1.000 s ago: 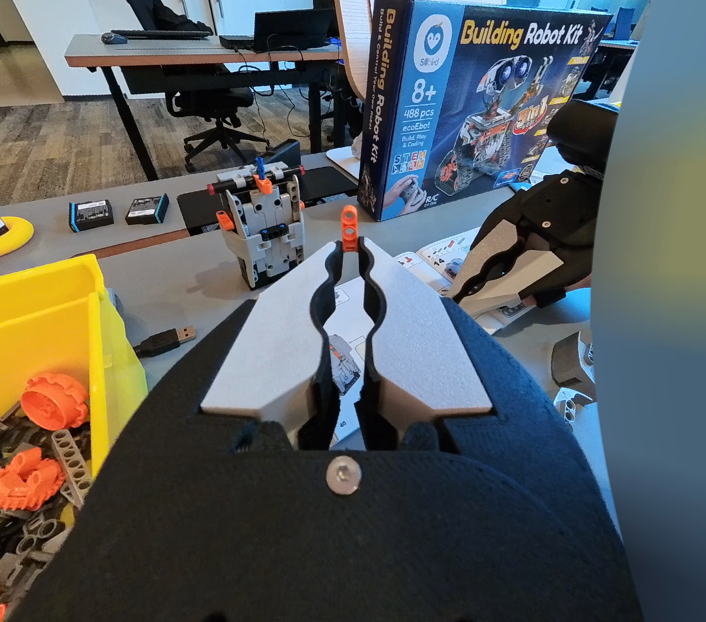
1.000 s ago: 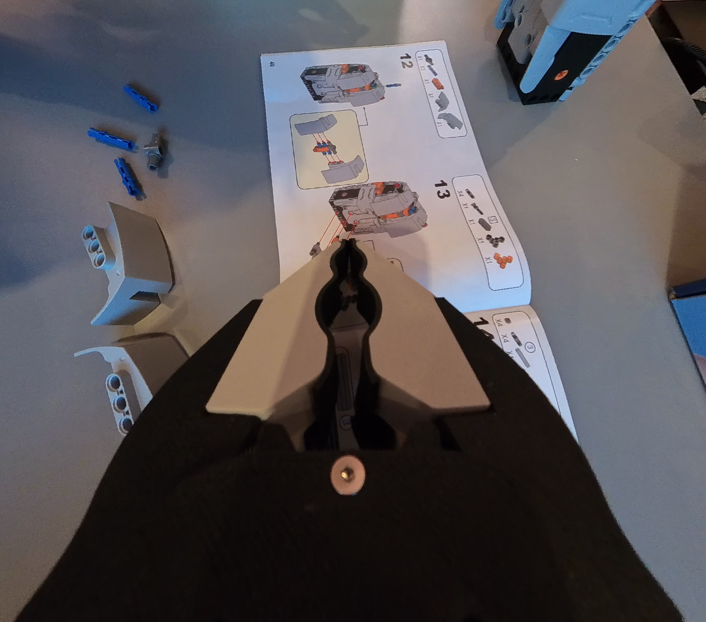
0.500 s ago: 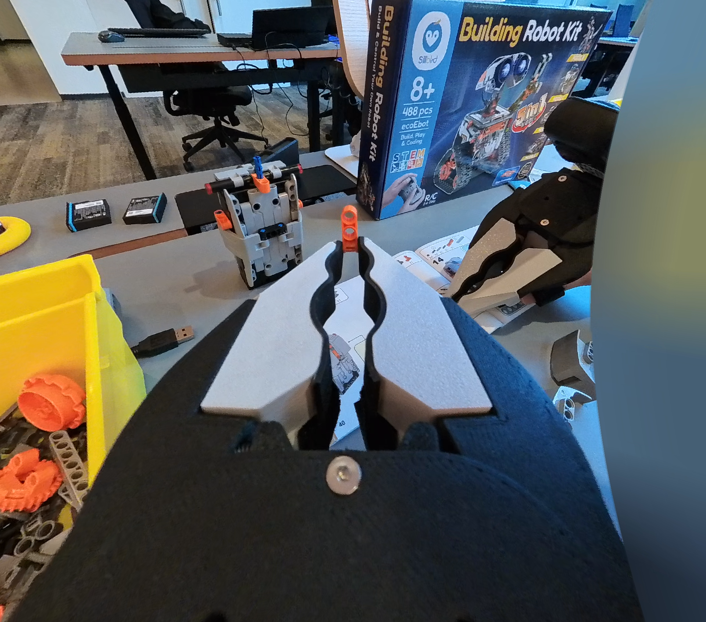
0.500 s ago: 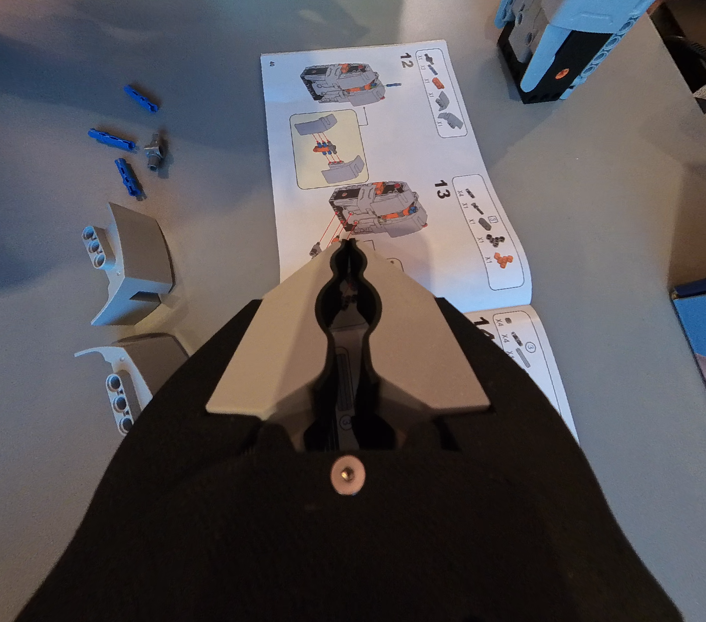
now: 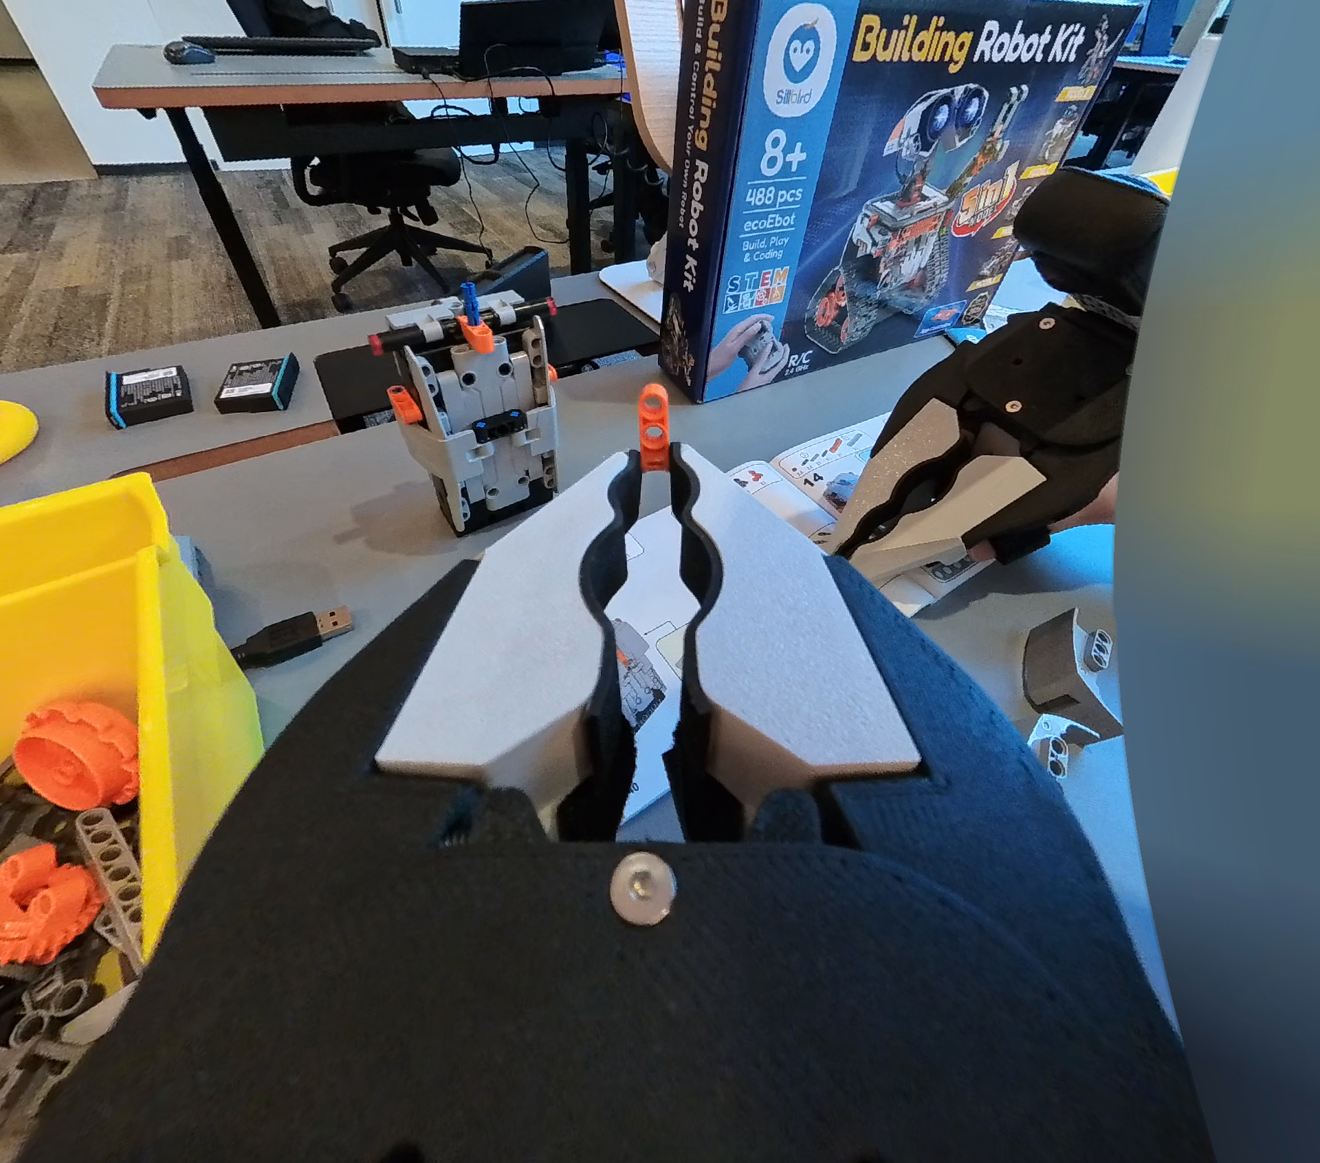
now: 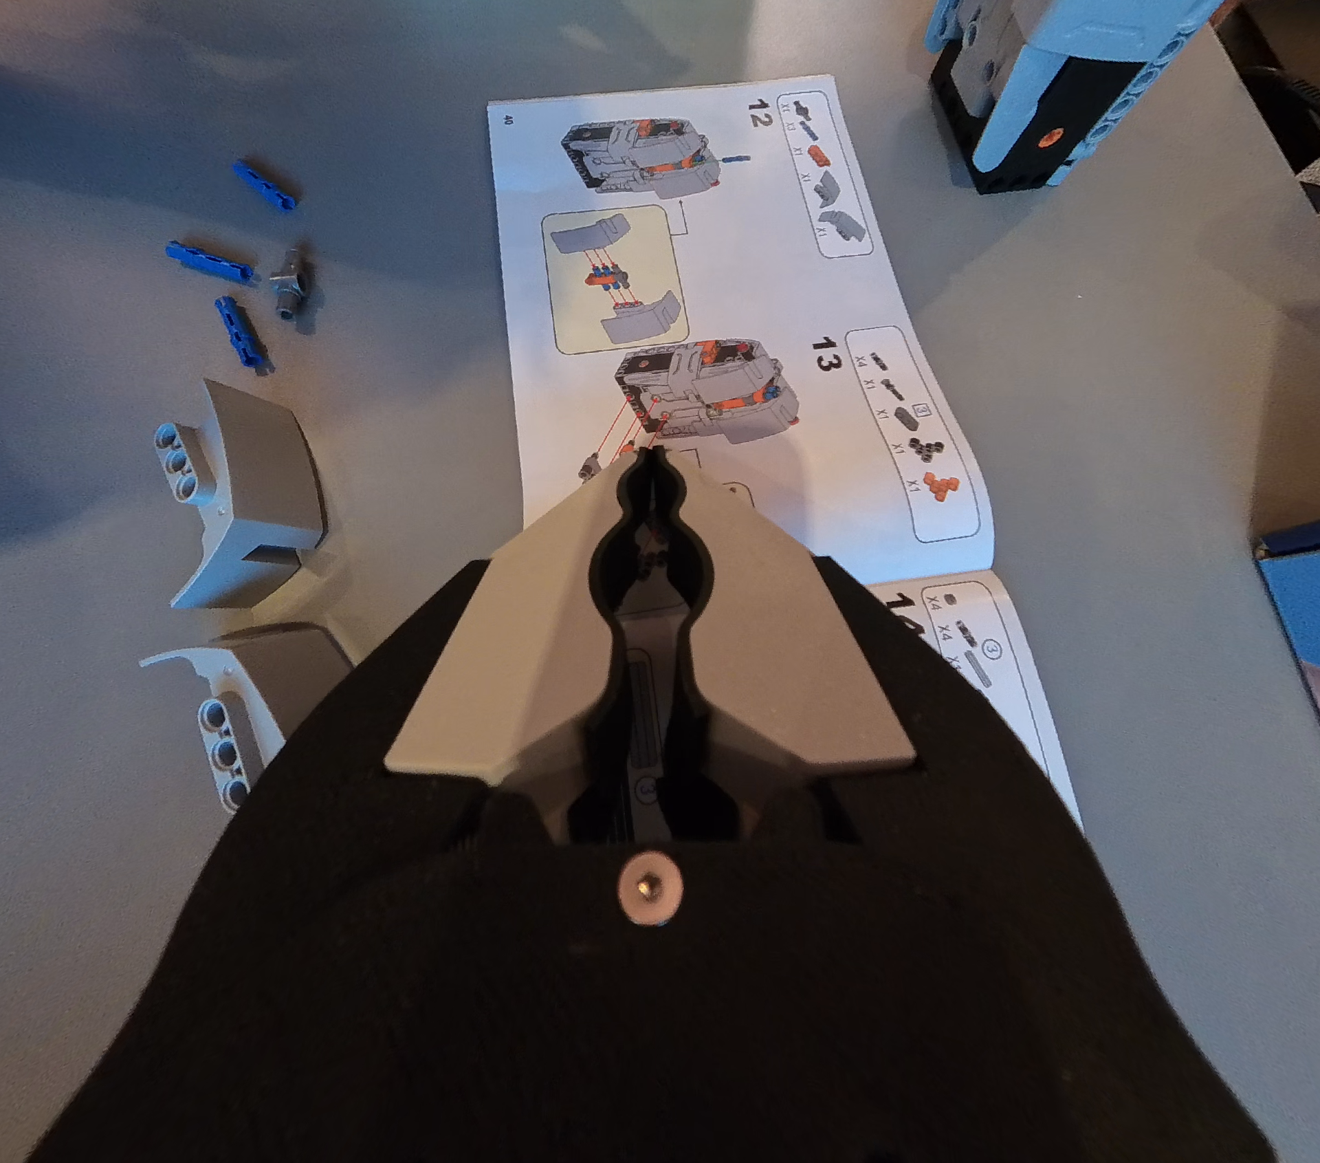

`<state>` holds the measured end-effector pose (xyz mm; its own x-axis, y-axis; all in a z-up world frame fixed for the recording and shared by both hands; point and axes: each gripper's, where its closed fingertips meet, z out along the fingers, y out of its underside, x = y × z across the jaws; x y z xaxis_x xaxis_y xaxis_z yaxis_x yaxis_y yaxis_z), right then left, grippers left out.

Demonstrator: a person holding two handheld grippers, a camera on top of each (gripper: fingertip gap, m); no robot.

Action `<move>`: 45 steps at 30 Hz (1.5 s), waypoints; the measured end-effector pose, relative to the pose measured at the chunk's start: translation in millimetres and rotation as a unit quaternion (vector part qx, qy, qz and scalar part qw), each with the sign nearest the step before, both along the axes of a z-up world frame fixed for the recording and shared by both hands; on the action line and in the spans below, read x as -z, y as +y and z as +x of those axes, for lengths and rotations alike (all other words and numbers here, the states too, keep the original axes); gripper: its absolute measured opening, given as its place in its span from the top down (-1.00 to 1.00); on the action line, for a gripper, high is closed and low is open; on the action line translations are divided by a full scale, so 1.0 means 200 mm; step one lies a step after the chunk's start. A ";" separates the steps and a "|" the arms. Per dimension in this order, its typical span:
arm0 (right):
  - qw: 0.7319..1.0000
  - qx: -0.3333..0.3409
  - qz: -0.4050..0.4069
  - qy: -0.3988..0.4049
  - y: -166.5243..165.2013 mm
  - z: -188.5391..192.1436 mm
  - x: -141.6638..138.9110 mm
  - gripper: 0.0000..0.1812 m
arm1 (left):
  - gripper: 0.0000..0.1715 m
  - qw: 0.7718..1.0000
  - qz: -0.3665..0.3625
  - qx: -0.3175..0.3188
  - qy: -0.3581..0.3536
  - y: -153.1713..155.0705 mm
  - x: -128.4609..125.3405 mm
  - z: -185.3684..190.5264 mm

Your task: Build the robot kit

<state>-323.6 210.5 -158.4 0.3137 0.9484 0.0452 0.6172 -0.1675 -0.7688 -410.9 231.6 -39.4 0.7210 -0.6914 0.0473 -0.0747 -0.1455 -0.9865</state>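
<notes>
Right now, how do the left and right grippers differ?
The left gripper pinches a small orange connector upright at its tips and is held above the table; the right gripper is shut on nothing, with its tips low over the open instruction booklet. Both have grey fingers and black bodies.

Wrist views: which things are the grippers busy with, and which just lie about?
At the grippers: left gripper shut on an orange piece; right gripper shut, tips over the open booklet.
Lying about: blue pins, grey curved panels, USB plug, yellow bin, half-built model, kit box.
</notes>
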 end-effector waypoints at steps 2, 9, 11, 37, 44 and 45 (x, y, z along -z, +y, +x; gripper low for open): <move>1.000 0.000 0.000 0.000 0.00 0.00 0.00 1.00 | 0.93 1.000 -0.001 0.001 0.000 0.00 0.00 0.00; 1.000 0.000 -0.002 0.000 0.00 0.00 0.00 1.00 | 0.94 1.000 -0.004 -0.001 0.004 0.00 0.01 0.00; 1.000 0.000 -0.003 -0.001 0.00 0.00 0.00 1.00 | 0.93 1.000 -0.003 0.000 0.001 0.00 0.00 0.00; 0.945 -0.066 0.318 0.048 -0.12 -0.20 -0.50 0.58 | 0.94 0.945 -0.193 0.227 -0.132 -0.25 0.03 0.28; 0.920 -0.056 0.387 0.022 -0.12 -0.21 -0.57 0.61 | 0.93 0.936 -0.224 0.245 -0.119 -0.27 0.08 0.29; 0.921 -0.059 0.385 0.019 -0.12 -0.21 -0.56 0.63 | 0.94 0.933 -0.228 0.250 -0.120 -0.28 0.08 0.29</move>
